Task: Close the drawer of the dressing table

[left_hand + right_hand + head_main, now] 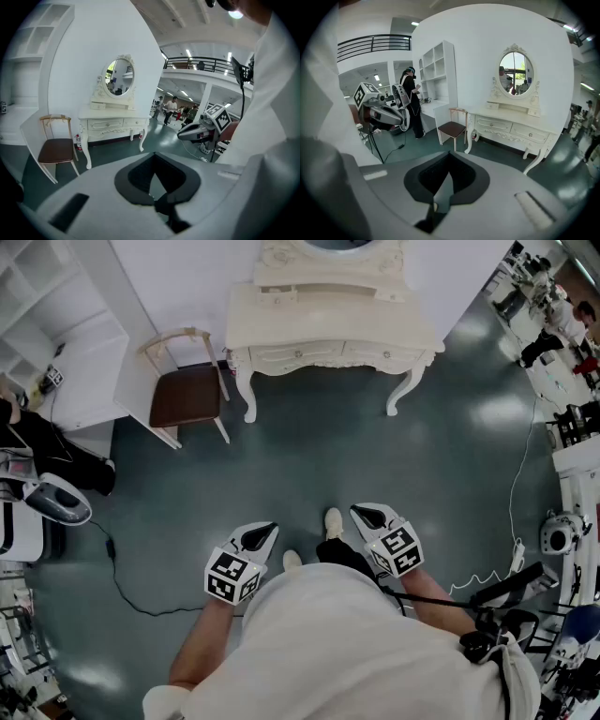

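The white dressing table (333, 324) stands against the far wall, well ahead of me across the floor. Its two drawer fronts (323, 354) look flush with the frame. From the left gripper view the table (115, 124) and its oval mirror (118, 76) sit far off. The right gripper view shows the table (511, 126) equally far away. My left gripper (265, 532) and right gripper (363, 513) hang close to my body, both shut and holding nothing. Each gripper appears in the other's view: the right gripper (206, 126) and the left gripper (377, 110).
A brown-seated chair (187, 390) stands left of the table beside a white shelf unit (66, 334). A black cable (131, 587) trails on the floor at left. Equipment (572, 456) lines the right side. A person (410, 93) stands by the shelves.
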